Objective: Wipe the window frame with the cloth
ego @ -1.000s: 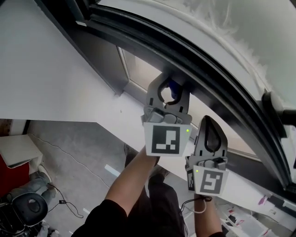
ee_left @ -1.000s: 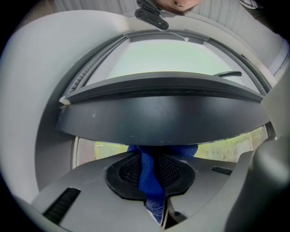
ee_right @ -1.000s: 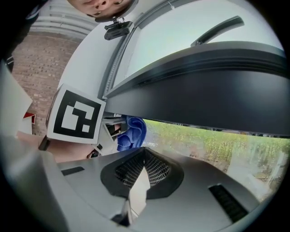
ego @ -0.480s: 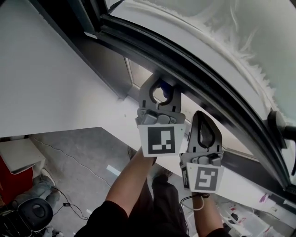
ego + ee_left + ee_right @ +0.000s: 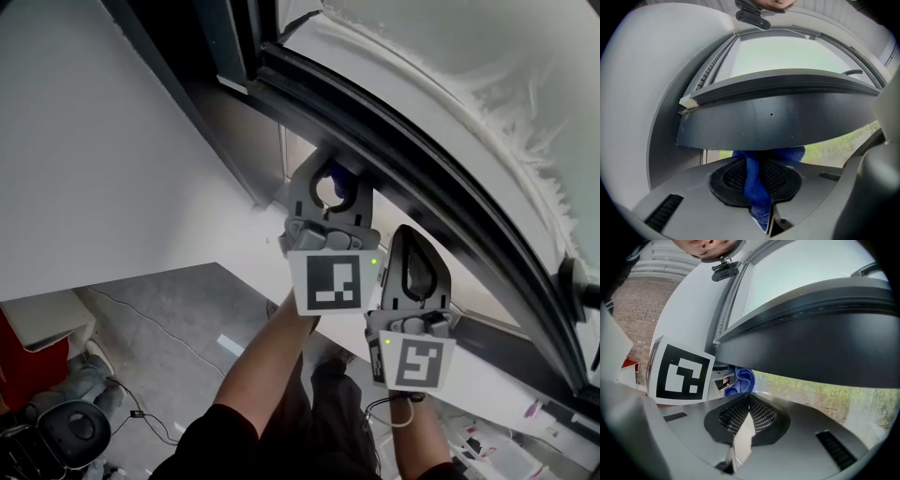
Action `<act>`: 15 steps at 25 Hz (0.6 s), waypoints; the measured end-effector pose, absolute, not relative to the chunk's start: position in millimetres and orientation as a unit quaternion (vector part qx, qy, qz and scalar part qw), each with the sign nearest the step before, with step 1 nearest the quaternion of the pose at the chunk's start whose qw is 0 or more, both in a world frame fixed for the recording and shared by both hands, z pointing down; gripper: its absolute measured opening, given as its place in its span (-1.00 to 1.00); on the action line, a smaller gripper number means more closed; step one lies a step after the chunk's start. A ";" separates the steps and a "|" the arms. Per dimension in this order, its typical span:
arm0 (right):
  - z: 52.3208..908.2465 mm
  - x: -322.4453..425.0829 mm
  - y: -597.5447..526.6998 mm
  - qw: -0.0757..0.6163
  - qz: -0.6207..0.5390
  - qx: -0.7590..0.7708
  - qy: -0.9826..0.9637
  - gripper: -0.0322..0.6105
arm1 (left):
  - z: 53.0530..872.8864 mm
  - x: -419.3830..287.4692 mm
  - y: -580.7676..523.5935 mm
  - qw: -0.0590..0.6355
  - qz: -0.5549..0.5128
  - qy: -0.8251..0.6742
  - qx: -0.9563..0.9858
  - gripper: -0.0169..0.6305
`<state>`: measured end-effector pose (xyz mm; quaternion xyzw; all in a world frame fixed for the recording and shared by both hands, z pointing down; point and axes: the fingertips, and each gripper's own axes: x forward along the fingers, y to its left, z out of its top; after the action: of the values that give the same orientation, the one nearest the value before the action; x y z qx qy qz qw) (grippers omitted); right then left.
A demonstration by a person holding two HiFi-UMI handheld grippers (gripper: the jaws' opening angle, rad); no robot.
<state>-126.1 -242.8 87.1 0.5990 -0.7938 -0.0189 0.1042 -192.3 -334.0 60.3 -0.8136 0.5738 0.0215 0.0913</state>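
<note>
Your left gripper [image 5: 328,178]: raised, clamped on blue cloth [image 5: 756,187] at window frame [image 5: 787,122] edge. Your right gripper [image 5: 411,234]: closed, empty, just beside.

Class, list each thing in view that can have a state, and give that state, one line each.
left claw: shut on the blue cloth
blue cloth: bunched, clamped, its top at the frame's lower edge
right claw: shut, empty
window frame: dark face with pale specks
</note>
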 end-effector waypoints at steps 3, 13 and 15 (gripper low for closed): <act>86.9 -132.8 -247.6 0.104 -0.017 0.598 -0.794 -0.88 | 61.1 -201.5 -337.9 0.091 0.016 0.580 -0.809 -0.79; 85.1 -153.3 -260.4 0.099 -0.018 0.592 -0.800 -0.88 | 59.9 -249.4 -357.3 0.067 0.033 0.634 -0.770 -0.79; 85.2 -156.9 -262.4 0.100 -0.018 0.590 -0.801 -0.88 | 59.5 -255.6 -360.1 0.064 0.037 0.640 -0.764 -0.79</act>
<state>-156.9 -262.4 85.2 0.5903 -0.8007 -0.0180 0.1003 -255.6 -360.1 59.5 -0.7644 0.6405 0.0367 0.0640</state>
